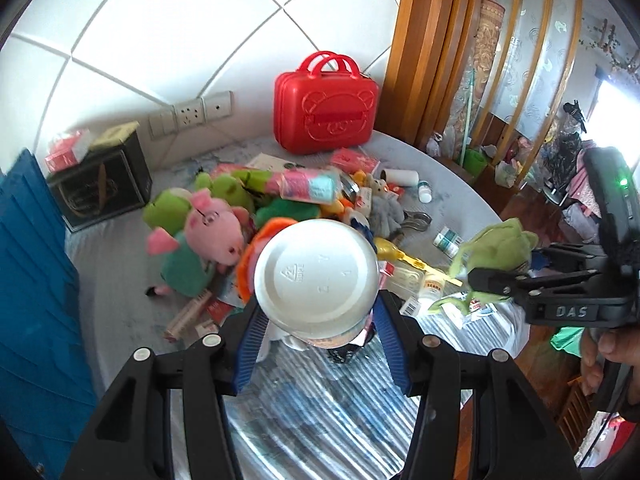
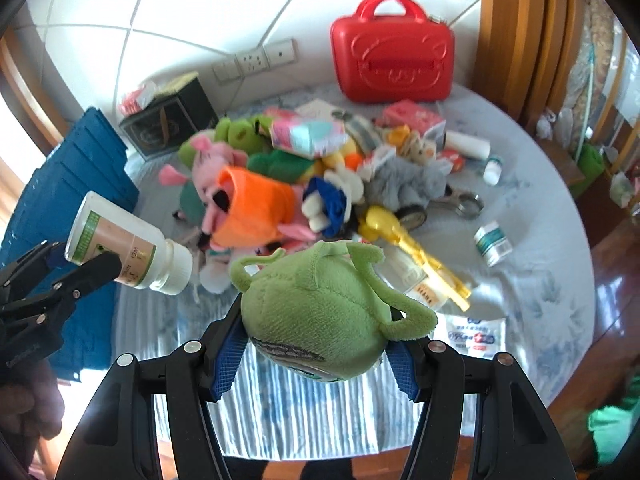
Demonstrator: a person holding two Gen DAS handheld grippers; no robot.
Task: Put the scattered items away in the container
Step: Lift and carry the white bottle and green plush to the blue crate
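Observation:
My left gripper (image 1: 318,328) is shut on a white plastic bottle (image 1: 316,274), held bottom-first toward the camera above the table's near edge; the same bottle shows in the right wrist view (image 2: 124,246) with a green label and white cap. My right gripper (image 2: 316,354) is shut on a green plush toy (image 2: 316,312), also seen at the right of the left wrist view (image 1: 496,248). A blue crate (image 1: 36,288) stands at the left edge; it also shows in the right wrist view (image 2: 68,184). A pile of plush toys and small packs (image 2: 304,172) lies mid-table.
A red toy suitcase (image 1: 326,106) stands at the back by the wall. A black box (image 1: 100,180) sits back left. Small bottles (image 2: 492,242), a yellow toy (image 2: 416,256) and a tissue pack (image 2: 470,334) lie on the round table (image 2: 540,280).

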